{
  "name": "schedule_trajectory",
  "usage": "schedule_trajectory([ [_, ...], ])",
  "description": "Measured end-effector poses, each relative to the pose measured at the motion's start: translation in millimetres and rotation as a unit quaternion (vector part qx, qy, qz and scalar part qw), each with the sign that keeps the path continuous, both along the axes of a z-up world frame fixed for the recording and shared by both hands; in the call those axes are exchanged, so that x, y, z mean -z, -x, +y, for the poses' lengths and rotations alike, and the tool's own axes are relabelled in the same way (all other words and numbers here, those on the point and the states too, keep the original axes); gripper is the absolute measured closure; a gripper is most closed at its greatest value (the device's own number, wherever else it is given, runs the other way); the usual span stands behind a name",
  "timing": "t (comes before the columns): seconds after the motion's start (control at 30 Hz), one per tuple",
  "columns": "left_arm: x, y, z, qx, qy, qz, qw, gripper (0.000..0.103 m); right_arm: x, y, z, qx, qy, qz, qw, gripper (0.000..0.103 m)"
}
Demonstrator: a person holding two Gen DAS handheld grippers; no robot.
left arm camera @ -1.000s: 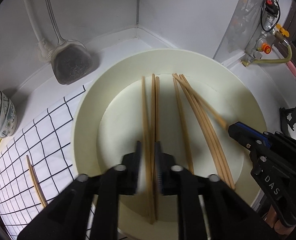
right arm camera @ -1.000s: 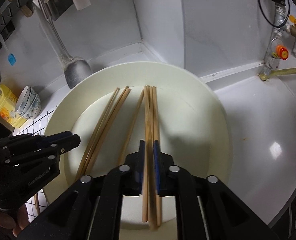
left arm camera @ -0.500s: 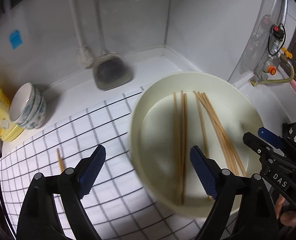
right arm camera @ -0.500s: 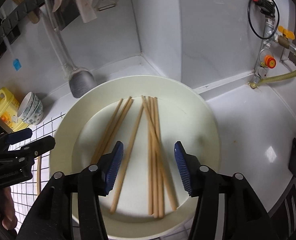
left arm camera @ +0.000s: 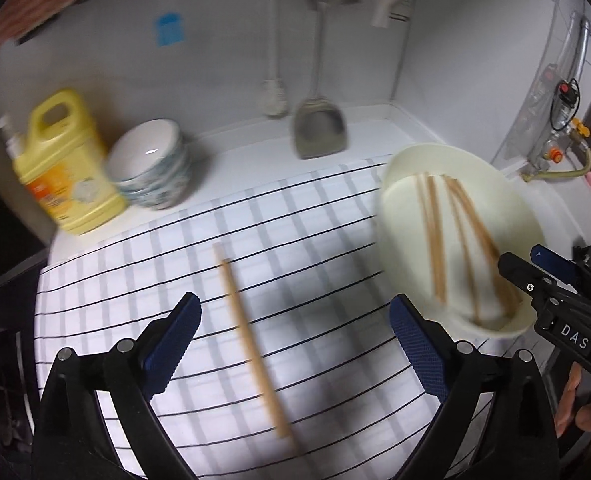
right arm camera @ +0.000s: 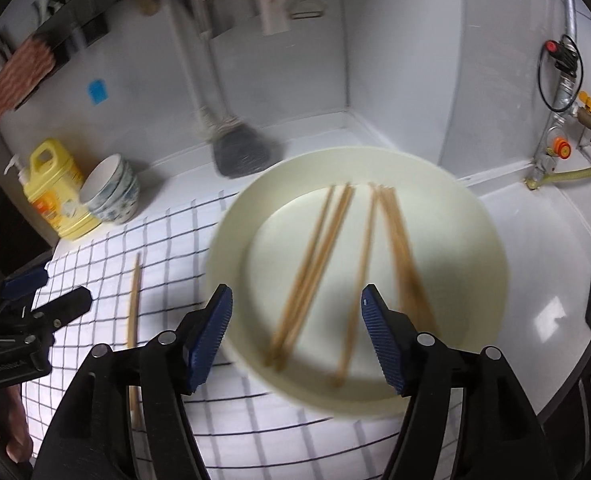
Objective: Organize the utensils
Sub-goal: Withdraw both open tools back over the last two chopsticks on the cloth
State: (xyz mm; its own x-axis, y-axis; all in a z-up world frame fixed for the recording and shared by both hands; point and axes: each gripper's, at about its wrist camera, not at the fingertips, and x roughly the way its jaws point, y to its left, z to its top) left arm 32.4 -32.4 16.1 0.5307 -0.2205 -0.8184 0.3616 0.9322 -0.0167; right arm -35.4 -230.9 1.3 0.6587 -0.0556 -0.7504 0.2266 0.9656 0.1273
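A cream basin (right arm camera: 375, 154) holds several wooden chopsticks (right arm camera: 319, 256) lying loose on its bottom. My right gripper (right arm camera: 295, 320) hangs above the basin's near rim. Its jaws are opening and nothing is between its blue pads (right arm camera: 211, 332). My left gripper (left arm camera: 293, 320) hovers over the checkered cloth (left arm camera: 315, 220), left of the basin (left arm camera: 391, 216). Its jaws are also opening, wide apart. A pair of chopsticks (left arm camera: 247, 340) lies on the cloth under the gap, untouched. The left wrist view shows the right gripper (left arm camera: 533, 258) at the basin's right side.
A yellow detergent bottle (left arm camera: 67, 172) and stacked bowls (left arm camera: 151, 164) stand at the back left. A metal spatula (left arm camera: 319, 132) and a brush hang on the wall. A gas valve with a yellow hose (left arm camera: 555, 160) sits at the back right. White counter lies right of the basin.
Both grippers let go of the chopsticks they pinched in the basin and opened. Both pulled back and up, and the left one swung left over the cloth.
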Motion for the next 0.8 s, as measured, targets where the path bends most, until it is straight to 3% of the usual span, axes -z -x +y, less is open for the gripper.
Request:
schedule_trajectory([
  [0.4,16,29,123,-0.044,-0.009,-0.009,0.999,0.008,3,21,109,-0.047,0.021,-0.018,0.998,0.037],
  [0.8,55,37,173,-0.054,0.012,0.019,0.9983,0.008,83,47,161,-0.058,0.008,0.045,0.997,0.037],
])
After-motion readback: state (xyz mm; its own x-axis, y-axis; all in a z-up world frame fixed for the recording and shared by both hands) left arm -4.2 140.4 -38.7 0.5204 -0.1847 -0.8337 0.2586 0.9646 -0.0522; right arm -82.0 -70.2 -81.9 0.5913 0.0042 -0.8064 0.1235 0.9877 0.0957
